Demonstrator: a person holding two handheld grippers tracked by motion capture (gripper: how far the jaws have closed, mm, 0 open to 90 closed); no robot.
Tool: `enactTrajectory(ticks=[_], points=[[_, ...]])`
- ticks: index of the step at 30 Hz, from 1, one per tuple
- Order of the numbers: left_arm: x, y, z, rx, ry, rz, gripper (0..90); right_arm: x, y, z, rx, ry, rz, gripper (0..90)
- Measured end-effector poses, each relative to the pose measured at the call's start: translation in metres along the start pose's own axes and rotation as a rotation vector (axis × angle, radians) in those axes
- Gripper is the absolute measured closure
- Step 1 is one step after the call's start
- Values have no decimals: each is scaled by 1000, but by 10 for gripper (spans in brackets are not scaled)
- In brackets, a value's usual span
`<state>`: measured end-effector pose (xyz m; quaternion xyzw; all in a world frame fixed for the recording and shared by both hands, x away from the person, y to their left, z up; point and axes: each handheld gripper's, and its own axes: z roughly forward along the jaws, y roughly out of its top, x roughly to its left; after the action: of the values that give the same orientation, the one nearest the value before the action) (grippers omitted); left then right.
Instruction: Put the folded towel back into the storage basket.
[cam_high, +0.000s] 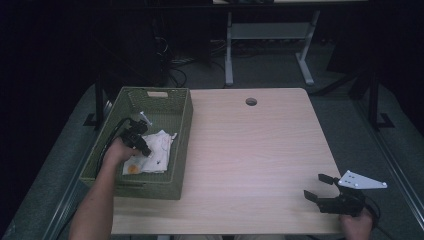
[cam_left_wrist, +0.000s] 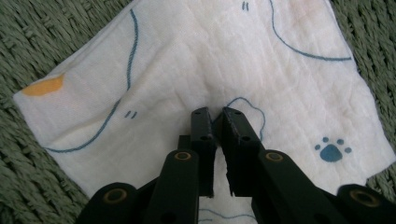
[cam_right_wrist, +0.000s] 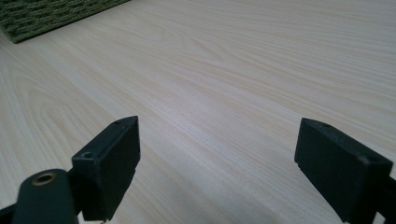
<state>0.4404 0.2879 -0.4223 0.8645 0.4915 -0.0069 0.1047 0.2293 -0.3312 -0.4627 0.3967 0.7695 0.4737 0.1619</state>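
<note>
A white cloth (cam_high: 156, 149) with blue line drawings, a blue paw print and an orange patch lies flat on the floor of a green woven basket (cam_high: 150, 189) at the table's left. My left gripper (cam_high: 145, 149) reaches down into the basket. In the left gripper view its jaws (cam_left_wrist: 217, 114) stand almost together, pinching a small fold in the middle of the cloth (cam_left_wrist: 187, 60). My right gripper (cam_high: 313, 185) rests near the table's front right corner, open and holding nothing. Bare wood shows between its jaws (cam_right_wrist: 219, 128) in the right gripper view.
The light wooden table (cam_high: 250, 150) has a round cable hole (cam_high: 251, 101) near its far edge. A small white object (cam_high: 145, 118) lies in the basket behind the cloth. One corner of the basket (cam_right_wrist: 46, 14) appears at the right gripper view's upper left. Desk legs stand beyond the table.
</note>
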Motion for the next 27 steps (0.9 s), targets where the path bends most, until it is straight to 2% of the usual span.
enactTrajectory(ticks=[3, 7, 11, 16, 19, 21, 22, 23, 27], points=[[-1, -2, -3, -18, 7, -8, 799, 0, 0, 0, -1, 5, -4, 136], [-6, -4, -9, -60, -9, -16, 770, 0, 0, 1, 6, 9, -3, 136], [-13, -8, -17, -124, -24, -20, 715, 0, 0, 1, 7, 12, -3, 136], [-20, -15, -22, -167, -48, -30, 672, -1, 0, 2, 3, 20, 3, 136], [-23, -21, -27, -221, -73, -32, 661, -1, 1, 2, 1, 25, 1, 137], [-26, -23, -31, -254, -75, -35, 649, -1, 1, 3, 0, 24, 1, 136], [-28, -26, -34, -280, -92, -31, 646, -1, 1, 3, -1, 25, -1, 136], [-30, -27, -36, -303, -108, -44, 637, -1, 1, 3, -3, 25, 2, 136], [-36, -34, -47, -371, -129, -29, 618, -2, 2, 5, -7, 33, 2, 136]])
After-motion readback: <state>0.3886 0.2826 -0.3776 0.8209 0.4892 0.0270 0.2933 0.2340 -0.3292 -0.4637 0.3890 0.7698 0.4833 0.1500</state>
